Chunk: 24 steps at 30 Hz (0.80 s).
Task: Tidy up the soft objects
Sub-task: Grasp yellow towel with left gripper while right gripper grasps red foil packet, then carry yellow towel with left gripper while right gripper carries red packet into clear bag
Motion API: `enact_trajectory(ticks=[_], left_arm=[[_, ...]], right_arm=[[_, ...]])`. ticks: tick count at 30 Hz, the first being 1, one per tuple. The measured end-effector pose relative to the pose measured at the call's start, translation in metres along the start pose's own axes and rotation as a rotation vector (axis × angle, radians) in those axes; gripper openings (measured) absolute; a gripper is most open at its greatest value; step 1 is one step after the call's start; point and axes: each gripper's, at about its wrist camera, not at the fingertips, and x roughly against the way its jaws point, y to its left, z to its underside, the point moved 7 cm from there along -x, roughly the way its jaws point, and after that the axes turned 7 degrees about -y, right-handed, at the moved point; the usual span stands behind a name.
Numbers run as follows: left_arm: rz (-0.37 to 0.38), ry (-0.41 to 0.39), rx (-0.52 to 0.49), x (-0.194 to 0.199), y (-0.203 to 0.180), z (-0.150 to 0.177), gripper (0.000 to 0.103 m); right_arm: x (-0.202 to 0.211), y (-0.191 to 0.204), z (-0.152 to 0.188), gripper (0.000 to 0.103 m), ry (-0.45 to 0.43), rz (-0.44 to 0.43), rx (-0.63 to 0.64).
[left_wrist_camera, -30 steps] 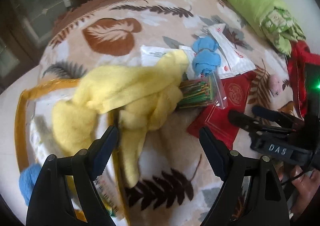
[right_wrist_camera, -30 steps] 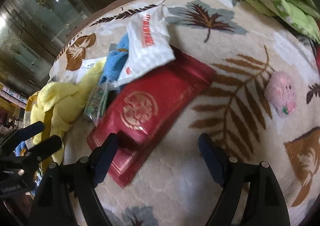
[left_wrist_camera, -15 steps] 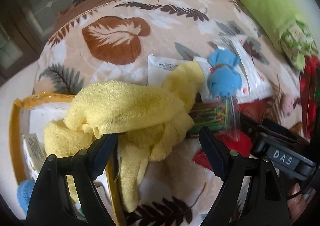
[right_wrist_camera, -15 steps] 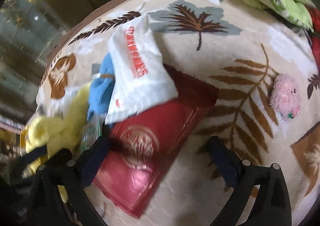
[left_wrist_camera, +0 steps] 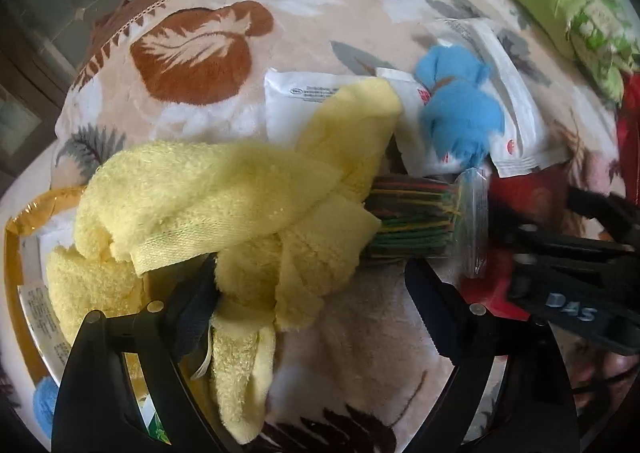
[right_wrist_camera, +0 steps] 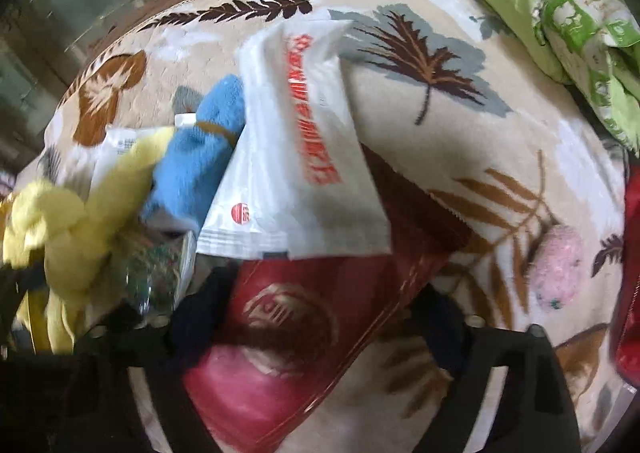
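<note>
Fluffy yellow towel bunched between gaping left tongs; right tongs agape over glossy red packet.

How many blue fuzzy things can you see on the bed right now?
2. One blue plush lies on the white packets past the yellow towel. A second blue bit peeks out at the lower left edge, mostly cut off. Others may hide under the towel.
</note>
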Motion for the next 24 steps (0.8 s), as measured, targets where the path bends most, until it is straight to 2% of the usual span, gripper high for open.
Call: enact_trajectory(ticks=[3,7,11,12,13,14,15,16,18,21,24], left_arm=[[0.098,-0.037,0.121,0.008,0.011,-0.006,0.090],[0.109,-0.015,0.068,0.003,0.001,-0.001,0.091],[0.200,0.012,0.103,0.009,-0.003,0.006,0.091],[0.199,0.018,0.104,0.011,-0.002,0.008,0.087],[0.197,0.020,0.106,0.017,-0.005,0.011,0.073],[0.194,0.021,0.116,0.020,-0.002,0.014,0.066],[0.192,0.019,0.129,0.023,0.001,0.015,0.045],[0.208,0.036,0.151,0.024,0.004,0.019,0.033],[0.216,0.068,0.163,0.021,0.006,0.023,0.032],[0.191,0.065,0.141,0.025,0.001,0.024,0.031],[0.196,0.059,0.142,0.029,-0.002,0.026,0.031]], right_arm=[[0.010,-0.016,0.015,0.080,0.012,0.012,0.066],[0.022,-0.043,0.039,0.078,0.013,-0.031,0.021],[0.029,-0.052,0.052,0.076,-0.001,-0.058,0.018],[0.031,-0.052,0.056,0.075,-0.007,-0.065,0.016],[0.033,-0.053,0.060,0.075,-0.012,-0.074,0.013],[0.036,-0.054,0.064,0.073,-0.017,-0.090,0.009],[0.042,-0.051,0.068,0.072,-0.021,-0.106,0.009],[0.045,-0.050,0.072,0.072,-0.024,-0.113,0.015],[0.046,-0.051,0.079,0.071,-0.023,-0.119,0.022],[0.048,-0.043,0.081,0.069,-0.030,-0.139,0.004],[0.050,-0.039,0.074,0.068,-0.050,-0.160,-0.002]])
